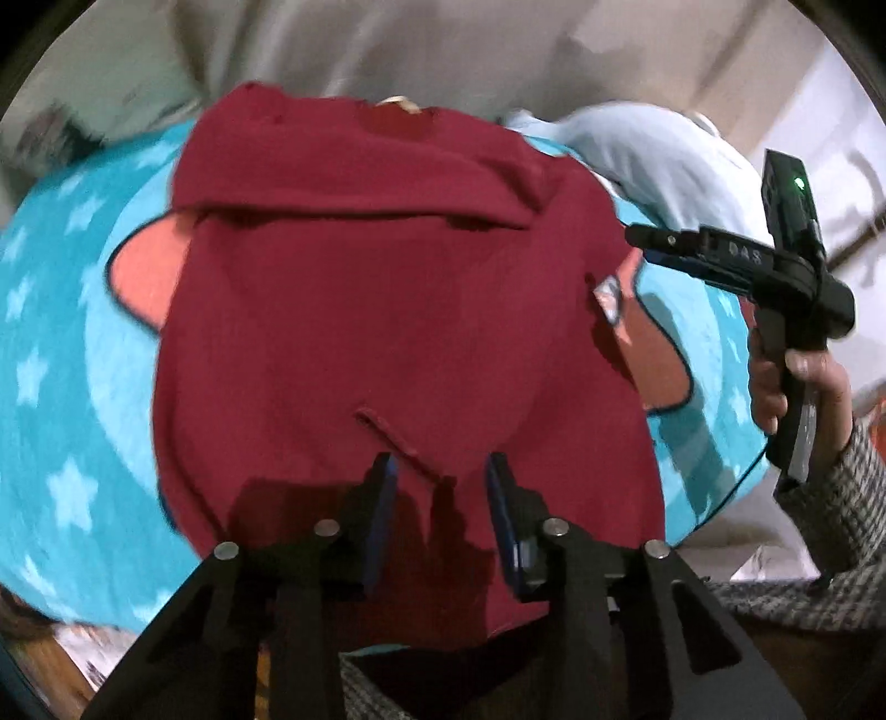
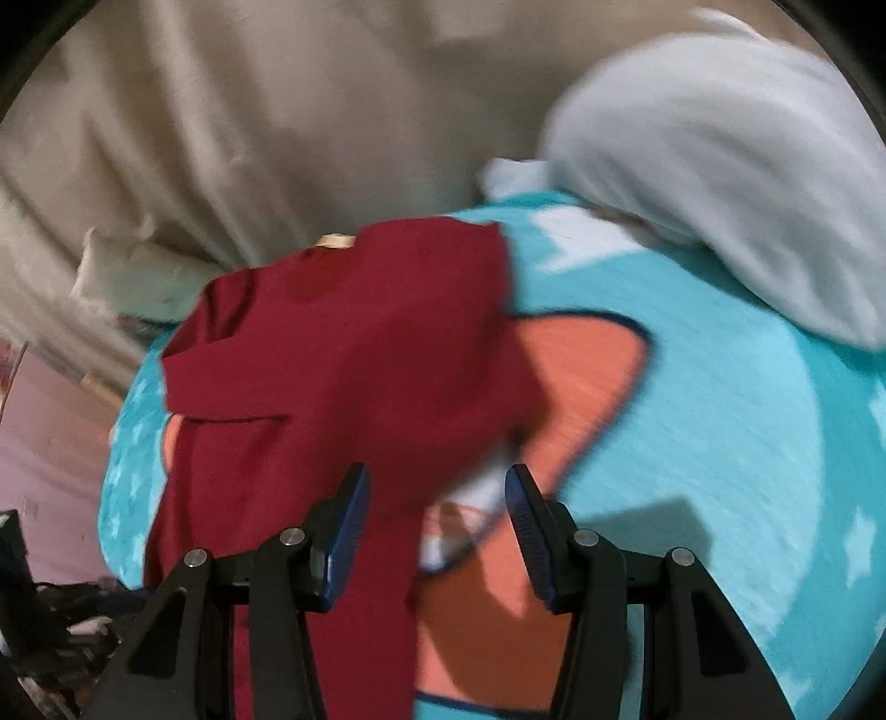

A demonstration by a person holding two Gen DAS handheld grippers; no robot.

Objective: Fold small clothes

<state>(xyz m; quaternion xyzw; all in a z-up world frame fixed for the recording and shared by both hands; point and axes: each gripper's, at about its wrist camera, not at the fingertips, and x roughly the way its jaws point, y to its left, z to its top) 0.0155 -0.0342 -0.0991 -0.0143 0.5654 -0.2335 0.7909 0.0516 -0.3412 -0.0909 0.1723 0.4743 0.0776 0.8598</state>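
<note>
Crimson knit shirt (image 1: 387, 310) lies creased on fleecy star-printed turquoise blanket (image 1: 72, 387).

Dim indoor light, heavy motion blur, fisheye bending at edges, perhaps overhead source

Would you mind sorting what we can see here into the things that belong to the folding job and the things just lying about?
Part of the job:
- red garment
- left gripper, open
- right gripper, open

Just lying about:
- turquoise star blanket
- pale blue cloth
- beige sheet
</note>
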